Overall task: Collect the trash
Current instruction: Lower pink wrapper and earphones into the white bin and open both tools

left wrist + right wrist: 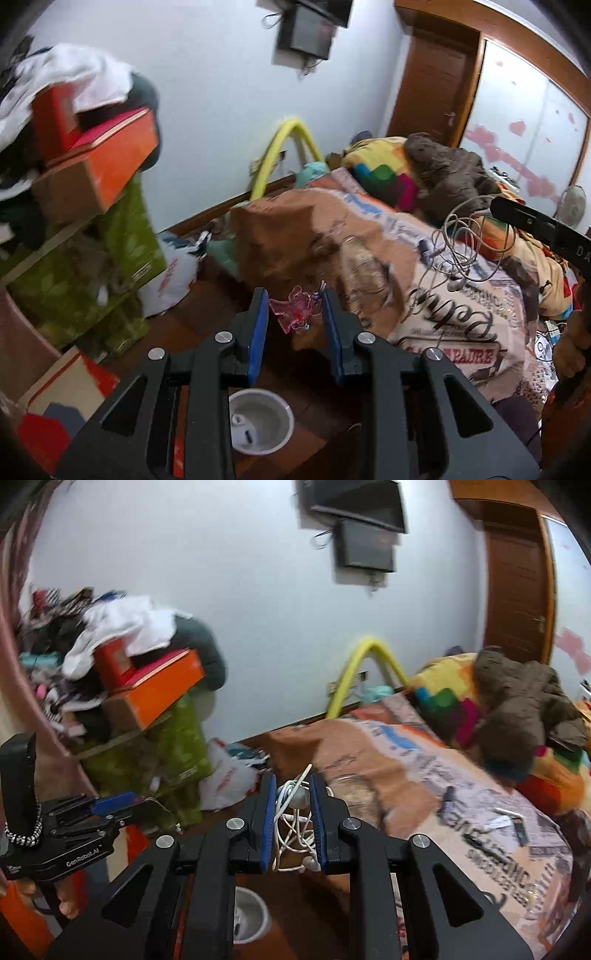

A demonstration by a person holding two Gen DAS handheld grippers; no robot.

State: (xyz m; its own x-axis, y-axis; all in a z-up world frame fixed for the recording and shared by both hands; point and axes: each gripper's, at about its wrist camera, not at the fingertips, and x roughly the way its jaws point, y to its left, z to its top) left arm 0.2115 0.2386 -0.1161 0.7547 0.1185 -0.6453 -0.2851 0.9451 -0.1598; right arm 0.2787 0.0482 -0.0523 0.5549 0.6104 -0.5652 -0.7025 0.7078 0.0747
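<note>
My left gripper [294, 295] is shut on a crumpled pink plastic wrapper [293, 312] and holds it in the air above the floor. A white trash bin [260, 421] stands on the floor right below it, with a few small items inside. My right gripper [293, 779] is shut on a tangle of white earphone cable [293, 812], which hangs down between the pads. The same cable [469, 236] dangles in the left wrist view beside the bed. The bin [249, 915] also shows below the right gripper. The left gripper [114, 801] appears at the left of the right wrist view.
A bed with a printed sheet [454, 317] fills the right side, with small items [513, 823] on it and a brown coat [524, 701]. Stacked orange boxes [110, 162], a green box [96, 258] and a white plastic bag [173, 280] crowd the left.
</note>
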